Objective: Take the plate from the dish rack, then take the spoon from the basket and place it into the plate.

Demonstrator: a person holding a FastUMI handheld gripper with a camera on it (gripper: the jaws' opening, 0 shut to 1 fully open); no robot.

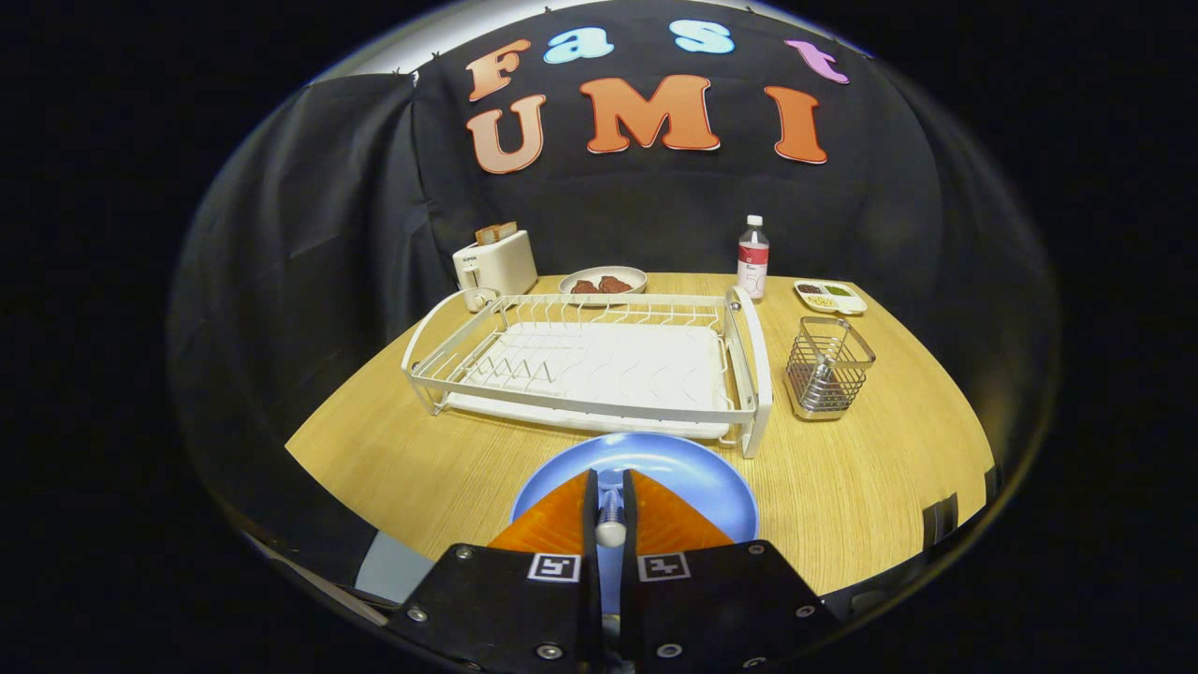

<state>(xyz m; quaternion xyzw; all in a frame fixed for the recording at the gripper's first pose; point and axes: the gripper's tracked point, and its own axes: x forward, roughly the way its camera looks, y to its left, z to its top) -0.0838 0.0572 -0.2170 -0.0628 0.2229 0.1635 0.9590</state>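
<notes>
A blue plate lies flat on the wooden table, just in front of the white dish rack, whose slots are bare. My gripper hovers over the near half of the plate, shut on a metal spoon. The spoon's handle runs straight along the narrow gap between the two fingers, and its rounded end shows near their base. Its other end points down toward the plate's middle; I cannot tell whether it touches the plate. The wire basket stands to the right of the rack.
Behind the rack are a white toaster with bread in it, a dish of brown food, a bottle with a red label and a small divided tray. The table's rounded front edge is close beneath the gripper.
</notes>
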